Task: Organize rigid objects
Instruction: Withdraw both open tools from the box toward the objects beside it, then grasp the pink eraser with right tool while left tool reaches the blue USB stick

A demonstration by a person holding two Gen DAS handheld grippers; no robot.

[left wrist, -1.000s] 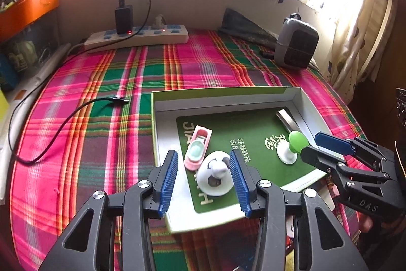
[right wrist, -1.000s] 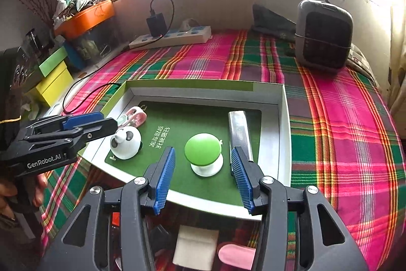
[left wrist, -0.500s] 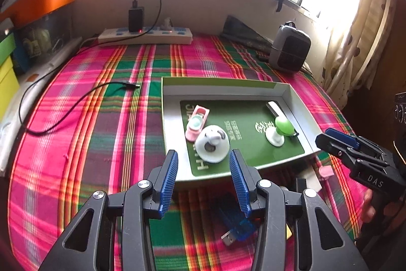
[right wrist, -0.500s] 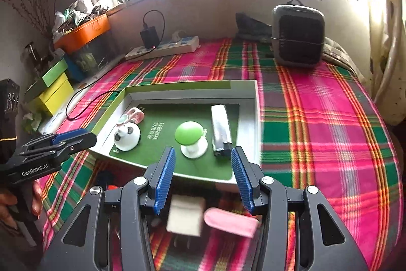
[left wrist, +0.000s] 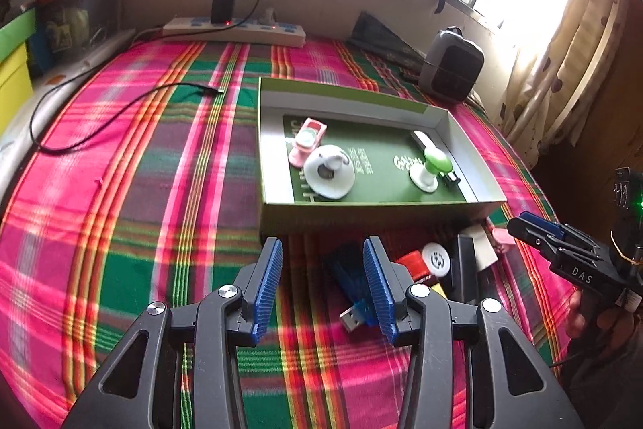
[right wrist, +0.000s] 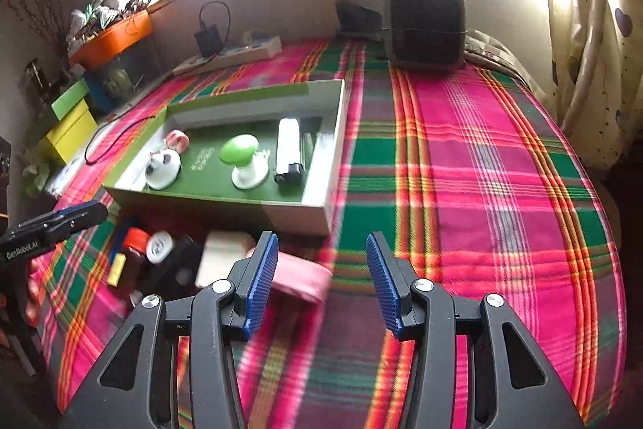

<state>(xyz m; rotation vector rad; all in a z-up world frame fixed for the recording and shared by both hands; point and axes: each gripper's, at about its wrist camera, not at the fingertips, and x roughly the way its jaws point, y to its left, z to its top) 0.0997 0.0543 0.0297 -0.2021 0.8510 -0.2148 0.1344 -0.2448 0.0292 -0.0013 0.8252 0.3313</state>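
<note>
A green-and-white box tray [left wrist: 273, 147] [right wrist: 329, 147] lies on the plaid cloth. It holds a pink item [left wrist: 306, 141], a white panda figure [left wrist: 328, 171] [right wrist: 162, 167], a green-topped white knob [left wrist: 430, 167] [right wrist: 243, 159] and a silver-black bar [right wrist: 288, 149]. In front of the tray lie loose items: a blue USB stick [left wrist: 353, 288], a red-and-white round item [left wrist: 436, 258] [right wrist: 158, 246], a black block [left wrist: 466, 268], a white block [right wrist: 223, 256] and a pink item [right wrist: 301, 276]. My left gripper [left wrist: 321, 284] is open and empty beside the USB stick. My right gripper [right wrist: 321, 280] is open and empty by the pink item.
A white power strip [left wrist: 235, 29] with a black charger stands at the back wall; its cable [left wrist: 100, 115] trails over the cloth. A grey heater [right wrist: 424, 23] stands at the back right. Coloured boxes [right wrist: 68, 123] sit at the left edge. Curtains [left wrist: 562, 47] hang on the right.
Both grippers have pulled back from over the tray toward the near side, bringing the loose items in front of the tray into view. Both stay open and empty.
</note>
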